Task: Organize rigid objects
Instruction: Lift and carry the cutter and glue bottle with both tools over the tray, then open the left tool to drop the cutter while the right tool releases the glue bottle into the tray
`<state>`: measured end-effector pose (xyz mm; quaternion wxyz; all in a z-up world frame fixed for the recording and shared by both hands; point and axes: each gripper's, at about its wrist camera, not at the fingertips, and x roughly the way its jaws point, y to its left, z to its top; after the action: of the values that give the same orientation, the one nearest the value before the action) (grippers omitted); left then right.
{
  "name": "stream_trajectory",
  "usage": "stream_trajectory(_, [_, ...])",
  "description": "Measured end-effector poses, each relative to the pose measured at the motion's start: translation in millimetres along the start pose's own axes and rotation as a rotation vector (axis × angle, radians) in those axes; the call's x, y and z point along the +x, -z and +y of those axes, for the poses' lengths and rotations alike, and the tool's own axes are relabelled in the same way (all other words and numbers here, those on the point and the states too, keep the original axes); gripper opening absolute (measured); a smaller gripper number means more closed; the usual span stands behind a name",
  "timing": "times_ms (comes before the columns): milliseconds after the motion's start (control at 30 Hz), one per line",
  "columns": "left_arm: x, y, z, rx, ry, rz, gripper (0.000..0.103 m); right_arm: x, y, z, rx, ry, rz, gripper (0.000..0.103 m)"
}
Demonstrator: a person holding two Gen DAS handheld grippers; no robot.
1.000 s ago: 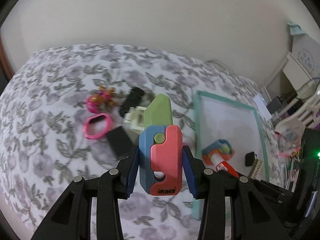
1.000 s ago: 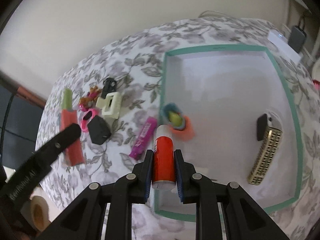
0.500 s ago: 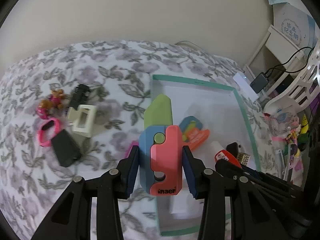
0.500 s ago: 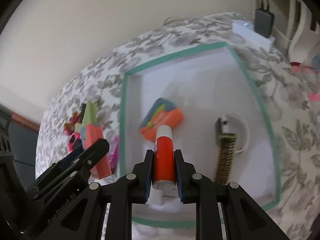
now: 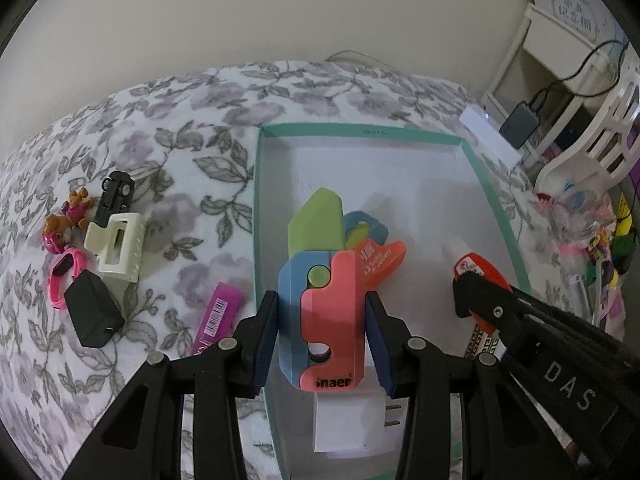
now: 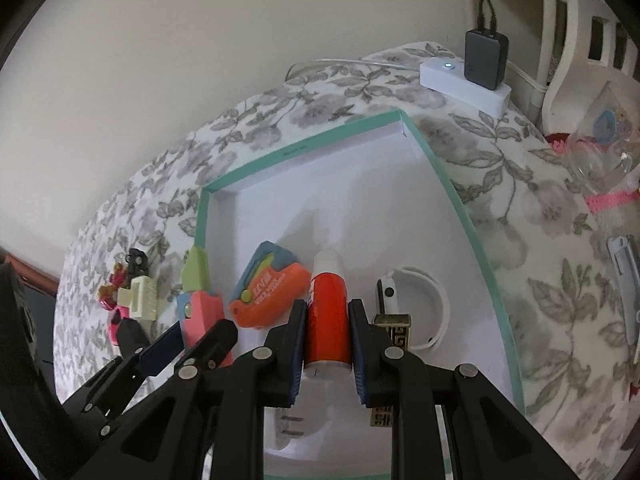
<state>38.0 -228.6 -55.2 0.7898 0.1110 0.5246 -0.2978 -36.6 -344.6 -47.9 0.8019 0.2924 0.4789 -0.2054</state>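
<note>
A white power strip (image 6: 464,82) lies on the floral bedspread (image 6: 540,216), a dark charger (image 6: 486,58) plugged into it.

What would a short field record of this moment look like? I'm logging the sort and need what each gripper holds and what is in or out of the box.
left gripper: shut on toy knife, over the box
right gripper: shut on glue stick, over the box
box: teal-rimmed, white inside
in box: orange cutter, white band, white plug
outside, on floral cloth: cream hair clip, black charger, pink watch, magenta packet
</note>
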Motion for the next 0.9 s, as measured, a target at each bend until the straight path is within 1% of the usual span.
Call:
stream_trajectory(167, [9,6,1,0.012,-0.018,0.028,0.044,9,3,0,-0.012,0.017,0.022,0.022])
stream_trajectory(267, [13,9,1,0.016,-0.016,0.043,0.044,11,4,0,-0.02,0.025,0.027,0.022])
stream_trajectory(367, [13,12,-2,0.035,-0.026,0.041,0.044,12,5,2,-0.029,0.029,0.032,0.022])
stream_trajectory(467, [10,11,-2,0.038,-0.02,0.031,0.045,12,5,3,-0.04,0.036,0.035,0.023])
stream_trajectory(533, [7,10,-3,0.038,-0.021,0.02,0.056,12,6,4,-0.043,0.045,0.036,0.024])
stream_trajectory(600, [4,11,-4,0.046,-0.01,0.019,0.062,11,7,5,-0.044,0.048,0.037,0.025])
stream_trajectory(767, [-8,14,-10,0.082,-0.029,-0.009,0.064,6,9,6,-0.046,0.051,0.031,0.025])
stream_trajectory(833, [-14,15,-10,0.088,-0.034,-0.017,0.067,2,9,7,-0.048,0.05,0.023,0.025])
stream_trajectory(867, [-17,15,-10,0.091,-0.036,-0.021,0.07,0,10,8,-0.049,0.047,0.017,0.026])
stream_trajectory(900, [-19,16,-10,0.093,-0.037,-0.024,0.071,-2,10,9,-0.05,0.042,0.013,0.028])
